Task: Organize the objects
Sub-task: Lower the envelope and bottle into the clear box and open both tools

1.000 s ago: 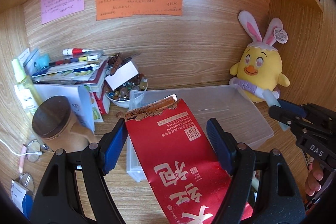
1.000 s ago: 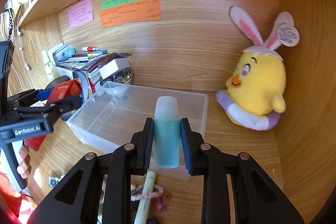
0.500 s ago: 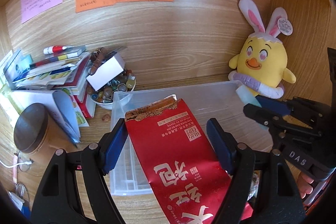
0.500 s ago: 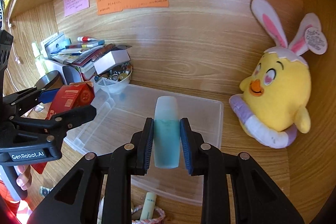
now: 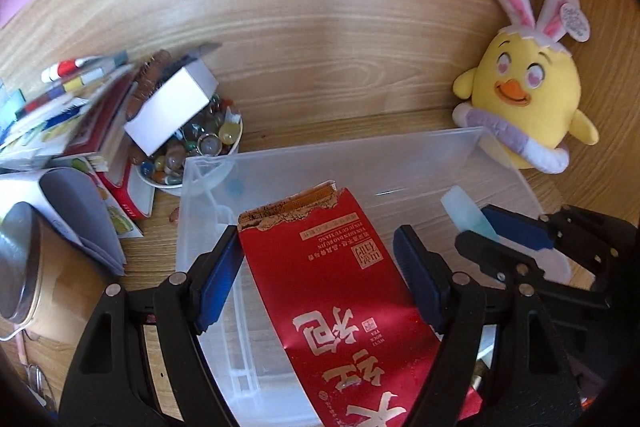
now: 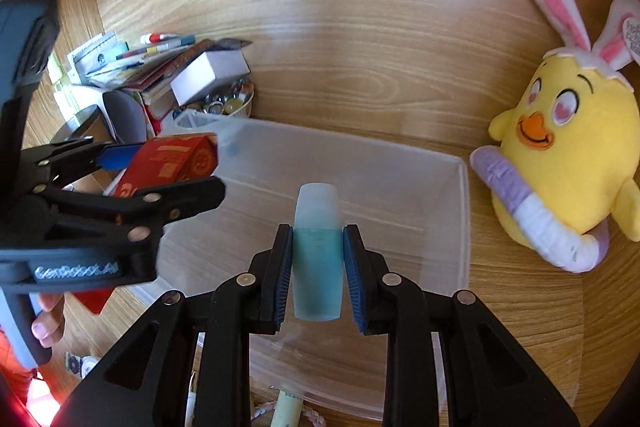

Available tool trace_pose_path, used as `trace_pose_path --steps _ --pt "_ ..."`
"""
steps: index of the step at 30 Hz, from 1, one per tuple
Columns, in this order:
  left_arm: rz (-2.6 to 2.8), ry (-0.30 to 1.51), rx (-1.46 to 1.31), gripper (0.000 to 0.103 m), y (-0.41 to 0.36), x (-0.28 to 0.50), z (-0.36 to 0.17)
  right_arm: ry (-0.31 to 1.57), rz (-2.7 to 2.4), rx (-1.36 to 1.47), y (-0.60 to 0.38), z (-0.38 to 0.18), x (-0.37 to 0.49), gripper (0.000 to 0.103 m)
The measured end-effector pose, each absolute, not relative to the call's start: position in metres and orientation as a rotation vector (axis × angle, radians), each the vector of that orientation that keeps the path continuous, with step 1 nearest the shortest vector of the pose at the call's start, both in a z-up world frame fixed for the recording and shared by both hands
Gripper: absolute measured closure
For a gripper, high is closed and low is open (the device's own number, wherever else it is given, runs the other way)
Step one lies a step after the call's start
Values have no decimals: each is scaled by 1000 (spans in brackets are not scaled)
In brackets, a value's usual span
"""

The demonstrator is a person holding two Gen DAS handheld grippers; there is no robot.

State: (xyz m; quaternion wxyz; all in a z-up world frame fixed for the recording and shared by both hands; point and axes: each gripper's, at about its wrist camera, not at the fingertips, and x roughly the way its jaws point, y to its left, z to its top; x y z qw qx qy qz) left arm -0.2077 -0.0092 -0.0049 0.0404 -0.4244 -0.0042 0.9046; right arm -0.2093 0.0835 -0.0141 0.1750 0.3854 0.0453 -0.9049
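Both loads hang over the clear bin (image 6: 460, 227): the left gripper (image 5: 320, 267) clamps a red tea pouch (image 5: 340, 287), the right gripper (image 6: 318, 267) pinches a teal bottle (image 6: 318, 251). Next, lower and release inside.

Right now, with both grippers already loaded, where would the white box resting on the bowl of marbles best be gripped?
Grip the white box across its narrow width, on the two long flat faces, coming from above and the front. It lies tilted on the bowl of marbles, its left end against the book stack, so the right end is the freer one.
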Motion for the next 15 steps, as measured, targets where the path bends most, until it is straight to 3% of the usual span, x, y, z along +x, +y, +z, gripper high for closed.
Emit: trace_pose_path --steps 15 --pt "2791 113 -1332 26 -2 -227 -21 183 -2550 1148 75 -28 -217 80"
